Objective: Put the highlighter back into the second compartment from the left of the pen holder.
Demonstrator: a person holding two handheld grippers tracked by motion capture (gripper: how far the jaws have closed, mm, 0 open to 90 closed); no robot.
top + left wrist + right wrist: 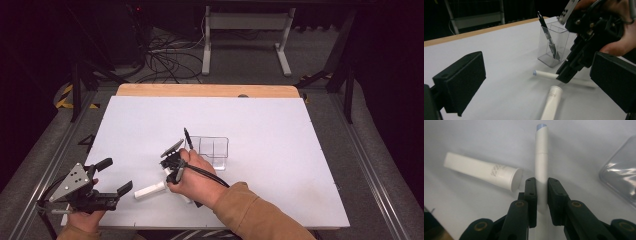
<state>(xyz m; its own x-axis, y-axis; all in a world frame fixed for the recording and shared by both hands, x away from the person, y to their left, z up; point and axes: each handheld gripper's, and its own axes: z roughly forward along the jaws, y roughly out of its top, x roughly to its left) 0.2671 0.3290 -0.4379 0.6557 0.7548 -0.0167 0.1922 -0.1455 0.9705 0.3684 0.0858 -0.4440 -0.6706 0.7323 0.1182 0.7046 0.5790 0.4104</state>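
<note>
Bright, even light on white table (260,120), dark surroundings; gripper views slightly soft w/ blur.

black claws (541,195) with brass-coloured pivot screws, a grey three-cornered plate (71,181) with holes — mustard-brown sleeve (255,212).

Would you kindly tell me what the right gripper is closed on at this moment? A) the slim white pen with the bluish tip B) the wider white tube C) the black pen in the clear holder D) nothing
A: in the right gripper view, the right gripper clamps the slim white pen, while the wider white tube lies free beside it.
</note>
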